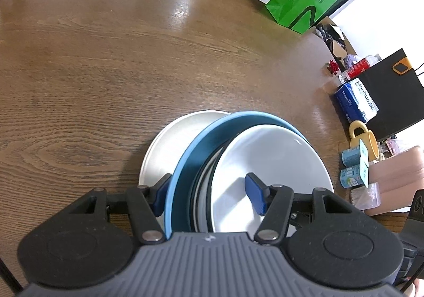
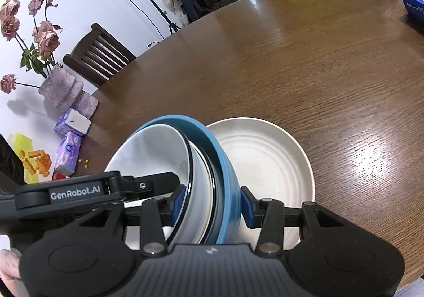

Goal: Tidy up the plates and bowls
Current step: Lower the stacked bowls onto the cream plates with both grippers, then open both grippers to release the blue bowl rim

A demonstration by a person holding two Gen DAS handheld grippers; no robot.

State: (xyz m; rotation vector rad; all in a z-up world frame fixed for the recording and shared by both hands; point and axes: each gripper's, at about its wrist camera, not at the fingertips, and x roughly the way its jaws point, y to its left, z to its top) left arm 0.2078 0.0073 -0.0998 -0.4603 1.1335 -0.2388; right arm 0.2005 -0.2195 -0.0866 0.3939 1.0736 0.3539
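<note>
Gripping from opposite sides, we hold a nested stack over the round wooden table point(image 1: 106, 58): blue bowl point(image 1: 185, 164) outermost, white bowl point(image 1: 273, 159) inside, above the cream plate point(image 2: 265, 164). Left gripper point(image 1: 209, 196) and right gripper point(image 2: 212, 204) both pinch its rims.

The tabletop point(image 1: 106, 58) is showing brown wood grain, the plate point(image 2: 265, 159) is appearing cream with faint concentric rings, the outer bowl point(image 1: 190, 154) is showing blue, and the inner bowl point(image 1: 270, 154) is showing white.
</note>
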